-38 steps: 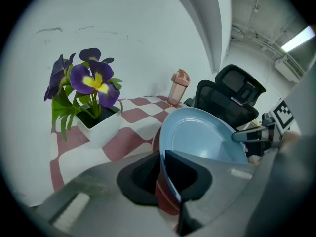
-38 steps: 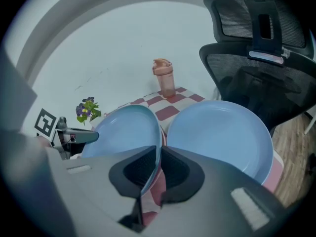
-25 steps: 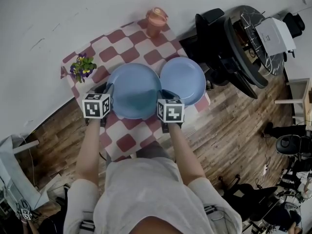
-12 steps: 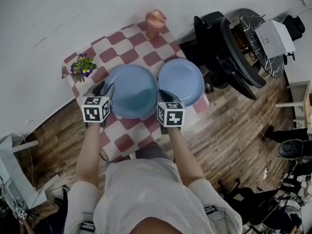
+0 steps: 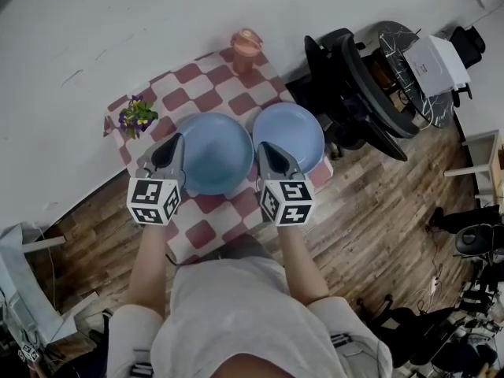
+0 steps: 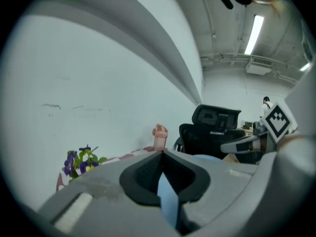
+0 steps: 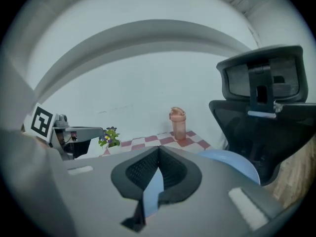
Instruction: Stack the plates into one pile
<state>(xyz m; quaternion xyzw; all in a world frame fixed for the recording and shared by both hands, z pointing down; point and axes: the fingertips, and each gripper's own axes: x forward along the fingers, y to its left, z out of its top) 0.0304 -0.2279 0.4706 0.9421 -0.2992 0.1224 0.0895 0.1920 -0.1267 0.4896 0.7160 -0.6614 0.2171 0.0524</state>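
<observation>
Two light blue plates lie side by side on the checked tablecloth (image 5: pixel 206 228): the larger left plate (image 5: pixel 211 156) and the right plate (image 5: pixel 293 135), their rims close together. My left gripper (image 5: pixel 175 142) hovers above the left plate's left rim. My right gripper (image 5: pixel 264 146) hovers above the spot where the two rims meet. Both have just closed their jaws and both are shut with nothing held. In the left gripper view (image 6: pixel 162 153) and the right gripper view (image 7: pixel 159 148) the pads meet, and only a strip of blue plate shows below them. The right plate (image 7: pixel 232 164) lies ahead to the right.
A pink bottle (image 5: pixel 246 46) stands at the table's far edge, and a small pot of purple flowers (image 5: pixel 137 115) at its left corner. A black office chair (image 5: pixel 346 77) stands close to the table's right side. A white wall runs behind, and wooden floor lies around the table.
Both grippers have lifted from the left plate's near rim toward the head camera and their jaws have shut. The plates stayed on the table.
</observation>
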